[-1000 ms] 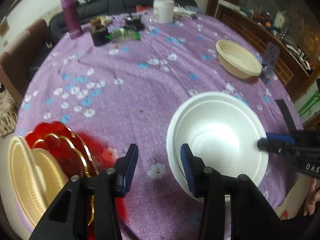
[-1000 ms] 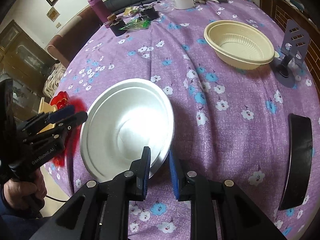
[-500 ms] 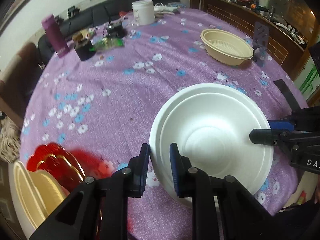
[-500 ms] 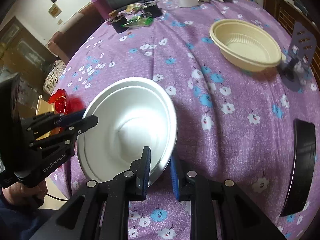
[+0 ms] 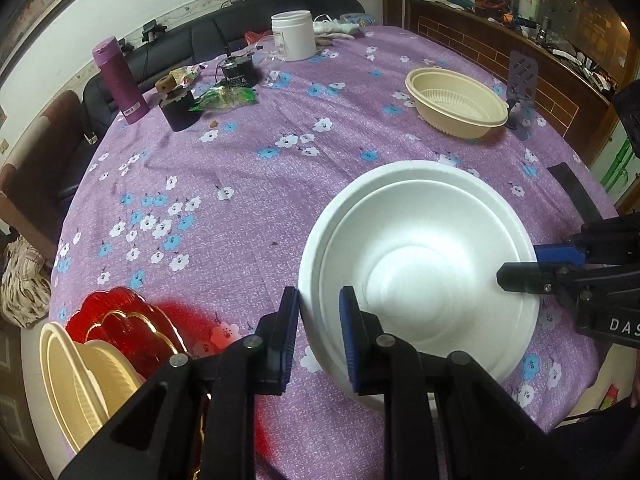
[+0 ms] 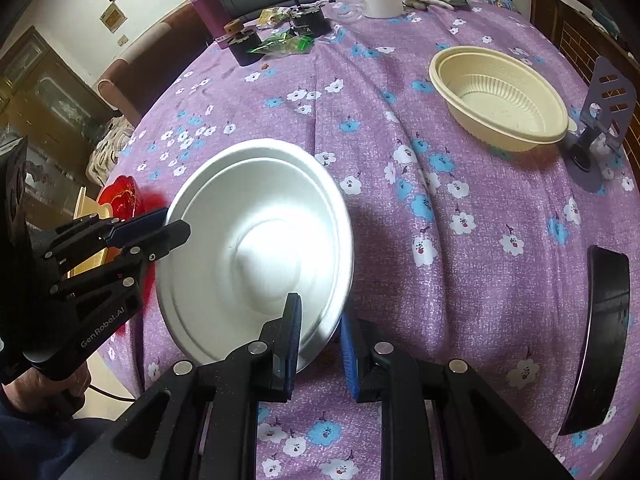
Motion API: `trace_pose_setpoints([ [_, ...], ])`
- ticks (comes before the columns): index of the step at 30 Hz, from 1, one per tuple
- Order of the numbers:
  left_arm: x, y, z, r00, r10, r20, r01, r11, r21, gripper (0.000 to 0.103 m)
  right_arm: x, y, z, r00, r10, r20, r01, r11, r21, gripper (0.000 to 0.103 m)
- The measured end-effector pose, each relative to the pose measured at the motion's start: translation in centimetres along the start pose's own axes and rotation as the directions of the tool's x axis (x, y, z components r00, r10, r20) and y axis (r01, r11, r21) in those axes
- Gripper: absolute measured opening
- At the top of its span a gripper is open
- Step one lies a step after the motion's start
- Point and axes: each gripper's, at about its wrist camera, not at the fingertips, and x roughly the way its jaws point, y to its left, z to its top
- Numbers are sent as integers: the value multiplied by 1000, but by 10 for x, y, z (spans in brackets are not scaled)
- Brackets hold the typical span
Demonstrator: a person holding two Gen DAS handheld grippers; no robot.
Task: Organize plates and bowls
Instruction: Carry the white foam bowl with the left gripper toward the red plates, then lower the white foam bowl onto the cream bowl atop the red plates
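Note:
A white foam bowl (image 5: 420,264) with a doubled rim, perhaps two nested, is held just above the purple flowered tablecloth (image 5: 240,184). My left gripper (image 5: 318,300) is shut on its near-left rim. From the opposite side my right gripper (image 6: 320,312) is shut on the rim of the same white bowl (image 6: 256,240). Each gripper shows in the other's view: right gripper (image 5: 520,264), left gripper (image 6: 172,224). A cream ribbed bowl (image 5: 456,100) sits at the far right. Off the table's left edge, a red plate (image 5: 116,320) leans beside upright cream bowls (image 5: 80,376).
At the back of the table stand a purple flask (image 5: 120,80), a white jar (image 5: 292,36), a dark cup (image 5: 180,108) and green snack packs (image 5: 224,98). A purple stand (image 6: 604,96) is behind the cream bowl (image 6: 500,96). A flat black object (image 6: 600,340) lies at the right edge.
My left gripper's jaws have closed from wide apart onto the white bowl's rim. The right gripper has kept its grip, and the bowl has tipped up a little.

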Motion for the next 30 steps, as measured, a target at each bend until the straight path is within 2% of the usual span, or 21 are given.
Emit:
trace_pose_setpoints([
  [19,-22,16,-12,999,29,42,-28,999,-42,20,-7,24,-2,1000,14,21,-13,999,-52,21],
  [30,-45,29,-12,991,91,96,-86,995,-45,20,-17,38,10,998,52,42,-49,996,-71,21],
])
